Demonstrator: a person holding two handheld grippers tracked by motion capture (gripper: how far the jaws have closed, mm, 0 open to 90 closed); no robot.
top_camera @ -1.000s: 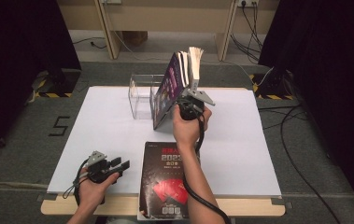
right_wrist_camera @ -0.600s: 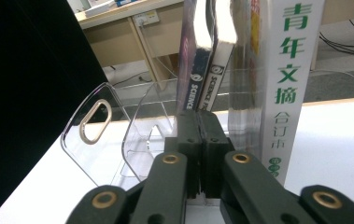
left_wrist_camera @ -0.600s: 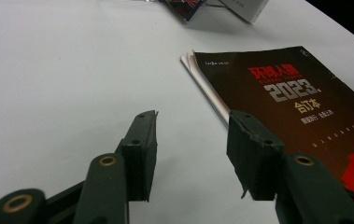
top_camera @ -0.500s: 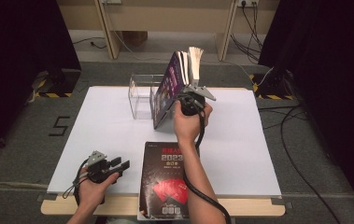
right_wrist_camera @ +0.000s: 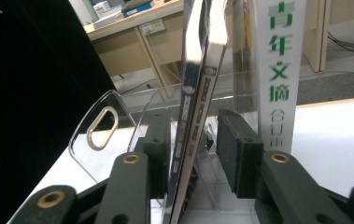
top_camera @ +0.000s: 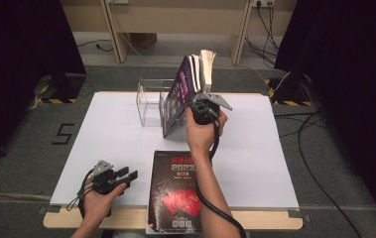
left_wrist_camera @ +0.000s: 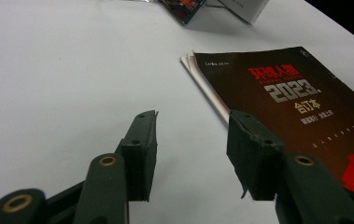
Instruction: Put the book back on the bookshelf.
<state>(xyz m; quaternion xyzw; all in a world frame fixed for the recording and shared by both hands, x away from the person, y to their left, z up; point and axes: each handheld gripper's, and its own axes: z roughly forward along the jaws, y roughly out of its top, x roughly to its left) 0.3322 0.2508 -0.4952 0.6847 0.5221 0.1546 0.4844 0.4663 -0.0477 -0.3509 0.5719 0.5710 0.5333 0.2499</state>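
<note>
White paper covers the counter [top_camera: 126, 134], with dark curtains to either side and a wooden desk frame behind. At the far edge stands a clear acrylic rack [top_camera: 148, 104], and the right tongs [top_camera: 199, 105] are up against it with a purple magazine [top_camera: 181, 94] standing on edge, leaning toward a white-spined book [top_camera: 206, 67] already upright beside it.

In the right gripper view the magazine [right_wrist_camera: 194, 116] sits between the two black pads; the left pad looks right against the cover, the other stands off with a clear gap. Those tongs have just been opening, so I'd say the magazine is being let go into the rack [right_wrist_camera: 102, 128] rather than gripped.

To do this well, I would make sure the magazine's bottom edge is seated inside the rack before the tongs draw away. It is thin and glossy, and it tilts, so it could slide or flop if left unsupported. Better to open wide, pull straight back along the spine's line, and avoid dragging the cover or nudging the white-spined book [right_wrist_camera: 277, 70].

The left tongs [top_camera: 126, 174] rest low at the near left of the counter, parted with nothing between them. Just to their right lies a black magazine [top_camera: 178, 191] flat on the counter, near edge overhanging the front. In the left gripper view its cover [left_wrist_camera: 305, 107] runs just past the tip of one pad.
</note>
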